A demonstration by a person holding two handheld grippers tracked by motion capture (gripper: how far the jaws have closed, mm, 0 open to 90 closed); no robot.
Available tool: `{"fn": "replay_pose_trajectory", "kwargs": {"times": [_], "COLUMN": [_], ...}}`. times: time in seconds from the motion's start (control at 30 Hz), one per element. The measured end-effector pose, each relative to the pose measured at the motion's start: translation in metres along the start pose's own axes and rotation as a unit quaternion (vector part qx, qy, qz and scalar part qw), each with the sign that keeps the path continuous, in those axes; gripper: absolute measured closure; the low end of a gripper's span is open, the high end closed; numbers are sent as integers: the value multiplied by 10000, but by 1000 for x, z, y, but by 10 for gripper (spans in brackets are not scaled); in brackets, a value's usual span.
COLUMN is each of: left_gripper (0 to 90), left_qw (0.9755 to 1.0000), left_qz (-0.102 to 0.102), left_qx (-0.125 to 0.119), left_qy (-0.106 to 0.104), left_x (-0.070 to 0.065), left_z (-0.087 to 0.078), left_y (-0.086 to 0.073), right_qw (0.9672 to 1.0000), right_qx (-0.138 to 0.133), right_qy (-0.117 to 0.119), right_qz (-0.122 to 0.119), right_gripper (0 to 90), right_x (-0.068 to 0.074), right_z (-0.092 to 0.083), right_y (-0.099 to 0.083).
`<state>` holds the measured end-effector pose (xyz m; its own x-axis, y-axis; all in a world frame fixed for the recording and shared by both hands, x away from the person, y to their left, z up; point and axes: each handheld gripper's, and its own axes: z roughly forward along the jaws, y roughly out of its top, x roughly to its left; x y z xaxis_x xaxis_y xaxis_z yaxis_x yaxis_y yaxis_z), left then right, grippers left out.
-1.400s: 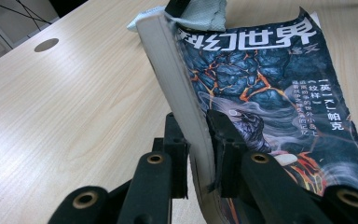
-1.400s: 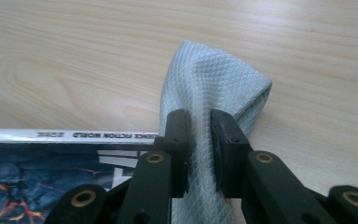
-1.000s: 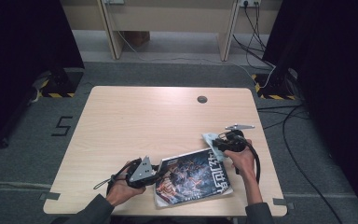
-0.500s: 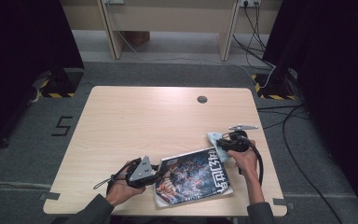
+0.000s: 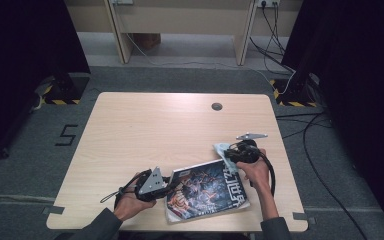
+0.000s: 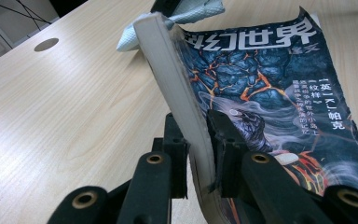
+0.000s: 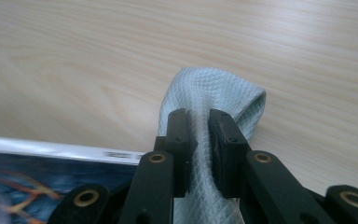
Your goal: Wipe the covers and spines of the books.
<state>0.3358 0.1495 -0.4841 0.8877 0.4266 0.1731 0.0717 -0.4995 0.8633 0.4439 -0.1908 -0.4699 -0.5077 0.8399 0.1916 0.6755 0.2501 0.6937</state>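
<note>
The left tongs (image 5: 166, 183) pinched the book (image 5: 207, 190) at its spine edge; the right tongs (image 5: 228, 155) gripped the cloth (image 5: 222, 149) at the book's one-o'clock corner on the desk (image 5: 155, 130).

Glossy paper magazine (image 5: 207, 191), waffle-weave cloth (image 7: 209, 100), matt wood table (image 5: 150, 130).

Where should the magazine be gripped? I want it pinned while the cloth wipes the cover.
By its spine edge, from the person's left. The left gripper already clamps the magazine there; the thick bound edge resists buckling and leaves the cover free.
</note>
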Motion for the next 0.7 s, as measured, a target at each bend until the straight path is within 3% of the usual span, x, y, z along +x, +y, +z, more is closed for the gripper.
{"fn": "replay_pose_trajectory", "kwargs": {"times": [0.03,0.07,0.1,0.27,0.4,0.5,0.7], "left_gripper": [784,784,783,783,783,783,782], "left_qw": [10000,10000,10000,10000,10000,10000,10000], "left_qz": [-3,-3,4,-23,-27,-44,-83], "left_qx": [-4,-4,-16,-21,-24,-33,0], "left_qy": [2,2,-7,-9,-14,-5,-11], "left_x": [0,0,0,1,1,1,2], "left_z": [0,0,0,-1,-1,0,0], "left_y": [0,0,0,0,-1,-1,-2], "right_qw": [9996,9996,9989,9976,9979,9977,9976], "right_qx": [-29,-29,-68,-137,-291,-524,-585], "right_qy": [-188,-188,-324,-360,-308,-272,-236], "right_qz": [196,196,341,567,493,345,279], "right_gripper": [792,792,793,794,795,795,795], "right_x": [-12,-12,-22,-32,-28,-22,-18], "right_z": [0,0,0,-3,-13,-31,-40], "right_y": [-5,-5,-9,-14,-8,2,3]}}
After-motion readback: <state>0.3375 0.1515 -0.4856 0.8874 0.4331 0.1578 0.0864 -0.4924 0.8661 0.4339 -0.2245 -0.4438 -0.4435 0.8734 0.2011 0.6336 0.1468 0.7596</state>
